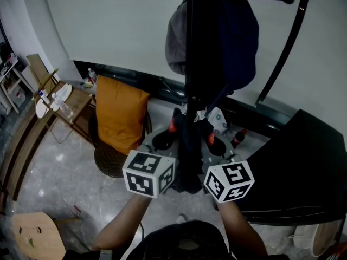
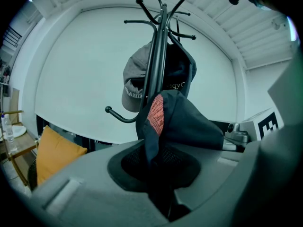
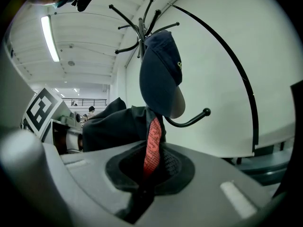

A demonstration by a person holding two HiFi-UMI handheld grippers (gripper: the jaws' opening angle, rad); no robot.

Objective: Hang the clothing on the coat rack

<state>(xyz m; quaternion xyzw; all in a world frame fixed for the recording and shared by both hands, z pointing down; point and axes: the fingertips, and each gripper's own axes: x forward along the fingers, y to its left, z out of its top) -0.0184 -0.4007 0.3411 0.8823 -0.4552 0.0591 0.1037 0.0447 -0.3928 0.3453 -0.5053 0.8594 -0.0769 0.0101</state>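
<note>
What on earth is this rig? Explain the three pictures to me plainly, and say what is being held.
No robot: a person holds a hand-held gripper in each hand. The head view comes from a camera on the person's head, looking down. The other two cameras ride on the left hand-held gripper and right hand-held gripper, looking along their jaws. Both are clamped on one dark garment with an orange-red strip, in front of the black coat rack. A grey cap and a navy cap hang on it. Nearby stands a chair with an orange cushion.
</note>
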